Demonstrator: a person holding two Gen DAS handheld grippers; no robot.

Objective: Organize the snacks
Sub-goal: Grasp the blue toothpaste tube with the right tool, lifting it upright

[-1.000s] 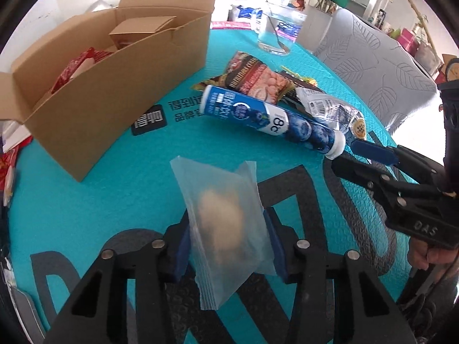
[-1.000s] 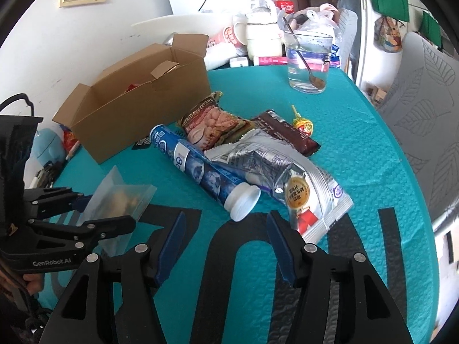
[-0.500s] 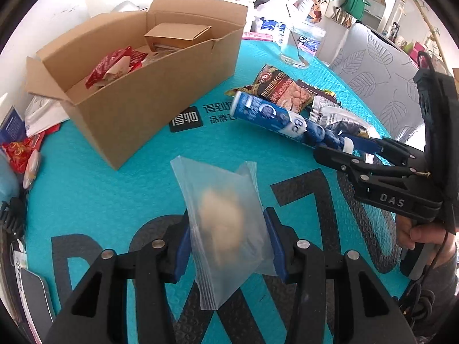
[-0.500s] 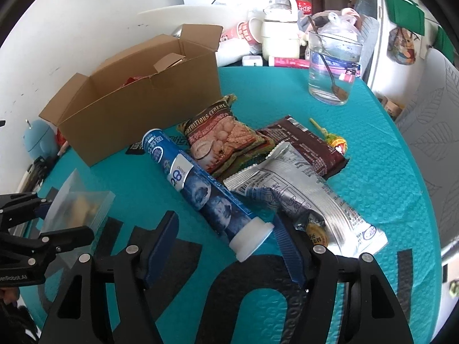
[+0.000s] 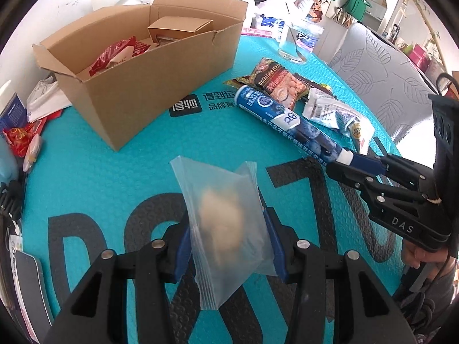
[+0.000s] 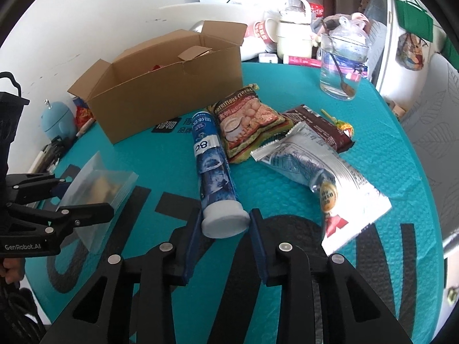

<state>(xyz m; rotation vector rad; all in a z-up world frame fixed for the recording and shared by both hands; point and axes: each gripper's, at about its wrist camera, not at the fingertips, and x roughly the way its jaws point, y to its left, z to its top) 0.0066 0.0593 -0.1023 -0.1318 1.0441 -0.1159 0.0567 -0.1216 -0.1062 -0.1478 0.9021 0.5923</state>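
Two grippers, both busy: left gripper (image 5: 229, 246) squeezed tight on clear bag (image 5: 223, 223); right gripper (image 6: 223, 226) closing around blue tube (image 6: 213, 169), touching white cap.

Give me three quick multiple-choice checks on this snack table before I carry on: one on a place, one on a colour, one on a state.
1. Where does the blue tube lie?
A. inside the cardboard box
B. on the teal mat, beside the cereal packet
C. in the glass

2. What colour is the tube's cap?
A. red
B. green
C. white

3. What is the left tool doing?
A. clamping a clear zip bag
B. standing empty
C. gripping the spoon

Answers: 1 B, the tube rests on the teal mat next to the cereal packet, outside the cardboard box. 2 C, the white cap sits between the closing jaws of the right tool. 3 A, its pads press both sides of the clear zip bag.
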